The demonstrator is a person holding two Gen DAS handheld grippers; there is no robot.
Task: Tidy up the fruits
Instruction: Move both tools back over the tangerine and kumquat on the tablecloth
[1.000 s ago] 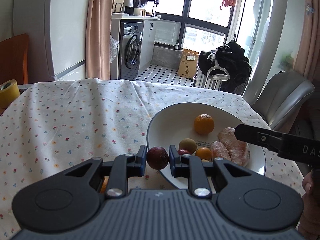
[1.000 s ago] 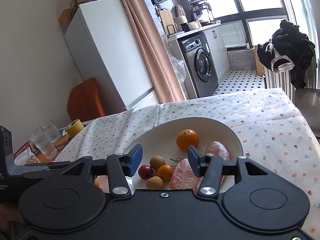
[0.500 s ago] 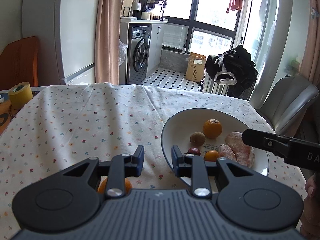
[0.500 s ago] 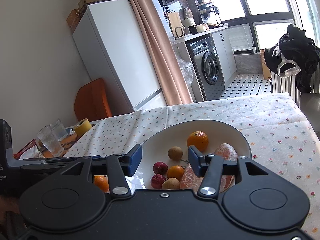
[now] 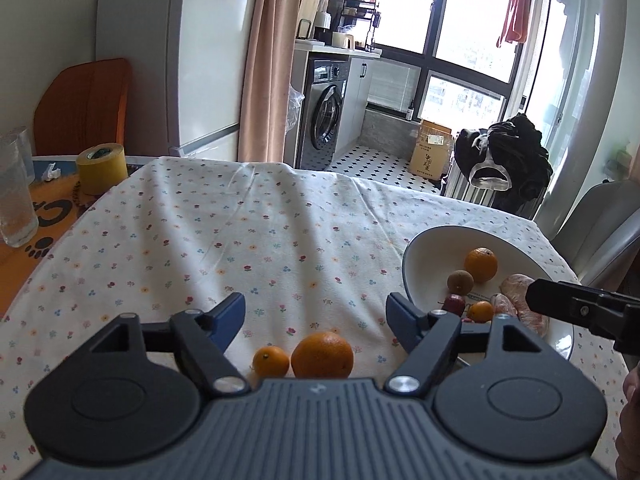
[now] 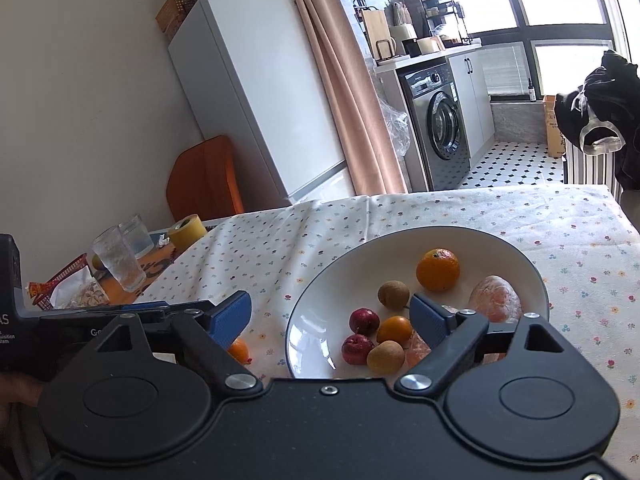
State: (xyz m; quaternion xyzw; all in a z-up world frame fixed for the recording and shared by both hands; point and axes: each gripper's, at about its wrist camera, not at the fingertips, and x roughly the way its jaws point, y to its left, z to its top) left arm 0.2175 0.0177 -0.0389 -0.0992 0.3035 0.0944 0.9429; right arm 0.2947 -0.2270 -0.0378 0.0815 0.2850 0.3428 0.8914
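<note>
My left gripper point(image 5: 315, 312) is open wide and empty, low over the flowered tablecloth. Just in front of its base lie a small orange point(image 5: 271, 361) and a bigger orange point(image 5: 322, 355), side by side between the spread fingers. To the right stands the white bowl point(image 5: 424, 240). My right gripper point(image 6: 330, 314) is open and empty over the bowl's point(image 6: 400, 236) near rim. In the bowl lie an orange point(image 6: 438, 269), two kiwis point(image 6: 393, 294), two dark red fruits point(image 6: 364, 321), a small orange point(image 6: 394, 330) and peeled citrus pieces point(image 6: 495, 300).
At the table's left end stand two glasses point(image 6: 118, 260), a yellow tape roll point(image 5: 102, 168) and a red basket point(image 6: 60, 280) with snacks. An orange chair point(image 5: 84, 104) sits behind them. A grey chair point(image 5: 600, 224) is at the far right.
The left gripper let the dark red fruit go into the bowl, pulled back to the left and opened wide over the two oranges. The right gripper opened wider.
</note>
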